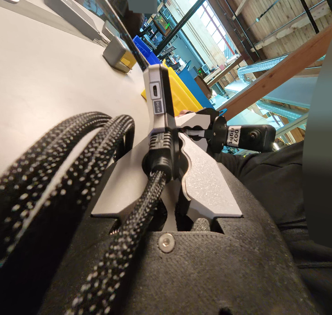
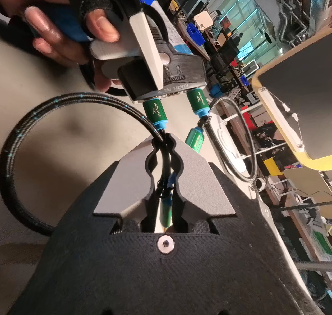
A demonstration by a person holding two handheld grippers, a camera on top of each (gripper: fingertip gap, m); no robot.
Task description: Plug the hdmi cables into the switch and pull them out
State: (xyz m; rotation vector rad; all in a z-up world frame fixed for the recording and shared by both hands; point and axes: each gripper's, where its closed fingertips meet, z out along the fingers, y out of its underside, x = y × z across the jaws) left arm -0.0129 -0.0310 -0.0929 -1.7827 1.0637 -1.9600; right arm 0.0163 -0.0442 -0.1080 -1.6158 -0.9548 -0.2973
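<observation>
The grey HDMI switch (image 1: 156, 88) shows edge-on in the left wrist view, and my left gripper (image 1: 170, 131) is shut on it. A black plug (image 1: 159, 145) on a black-and-white braided cable (image 1: 100, 162) sits in its near end. In the right wrist view the switch (image 2: 181, 69) is clamped by the left gripper (image 2: 143, 69), which a hand holds. Two green HDMI plugs (image 2: 155, 112) (image 2: 197, 101) sit in its outer ports, and the middle port is open. My right gripper (image 2: 166, 138) is shut on the braided cable (image 2: 158, 135) just behind the left green plug. A loose green plug (image 2: 195, 141) lies beside it.
The white table (image 1: 53, 72) carries a small grey box (image 1: 116, 54) and a dark flat device (image 1: 71, 9). Yellow (image 1: 181, 92) and blue bins stand past its edge. A white device (image 2: 226, 139) lies by the table's right edge, and a chair with a yellow rim (image 2: 269, 117) stands beyond. My hands' fingertips stand some 4 centimeters from each other.
</observation>
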